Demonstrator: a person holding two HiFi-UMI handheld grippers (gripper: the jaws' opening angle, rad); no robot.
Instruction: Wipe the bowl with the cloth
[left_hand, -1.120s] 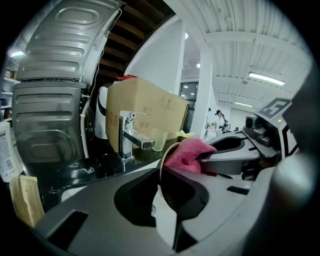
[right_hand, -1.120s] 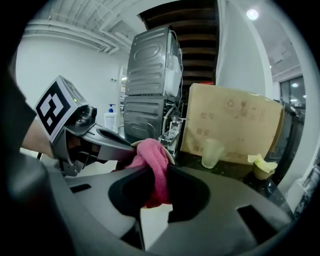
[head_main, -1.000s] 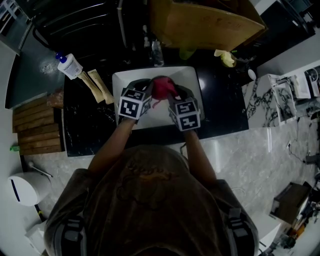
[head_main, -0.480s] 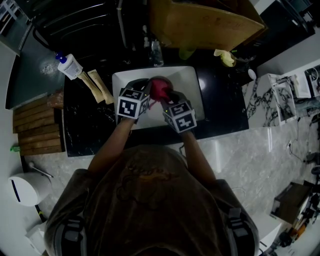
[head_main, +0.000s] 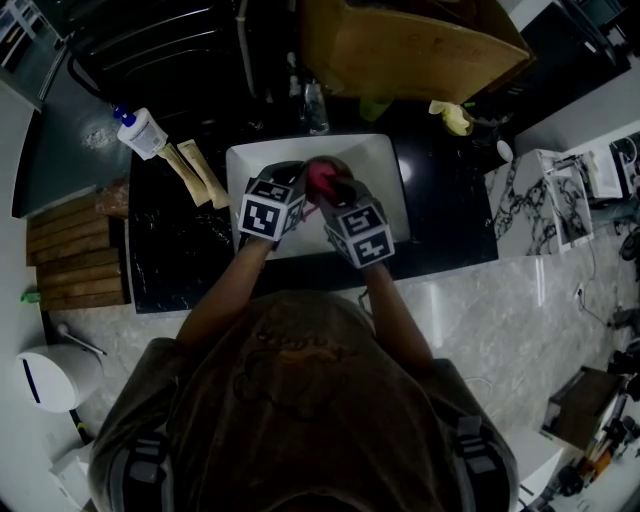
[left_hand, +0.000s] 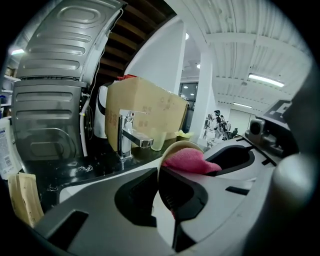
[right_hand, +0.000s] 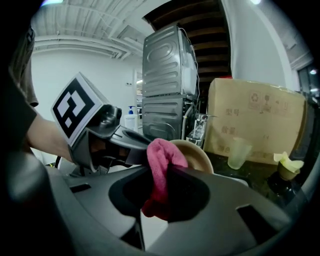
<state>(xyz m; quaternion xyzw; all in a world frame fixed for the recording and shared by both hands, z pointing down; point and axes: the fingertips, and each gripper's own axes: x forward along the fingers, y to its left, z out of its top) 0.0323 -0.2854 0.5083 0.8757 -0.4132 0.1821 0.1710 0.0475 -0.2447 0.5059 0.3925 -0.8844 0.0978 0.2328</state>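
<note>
**A:** Dark stone counter (head_main: 440, 225) surrounds a white sink (head_main: 385, 160), and we see both grippers held over the basin. Where is the bowl?

**B:** We find the bowl (left_hand: 181, 147) above the sink, tilted on edge. Its rim is pinched between the closed jaws of the left gripper (head_main: 292, 180).

**A:** And the cloth?

**B:** We note the pink cloth (right_hand: 161, 162) clamped in the right gripper (right_hand: 159, 202), jaws narrow upon it. Its folded end presses into the bowl's hollow.

**A:** What lies beyond?

**B:** On the far side we mark a chrome tap (left_hand: 128, 136), a cardboard box (right_hand: 255, 117) and a pale cup (right_hand: 238, 152). A pump bottle (head_main: 140, 132) stands at far left.
</note>
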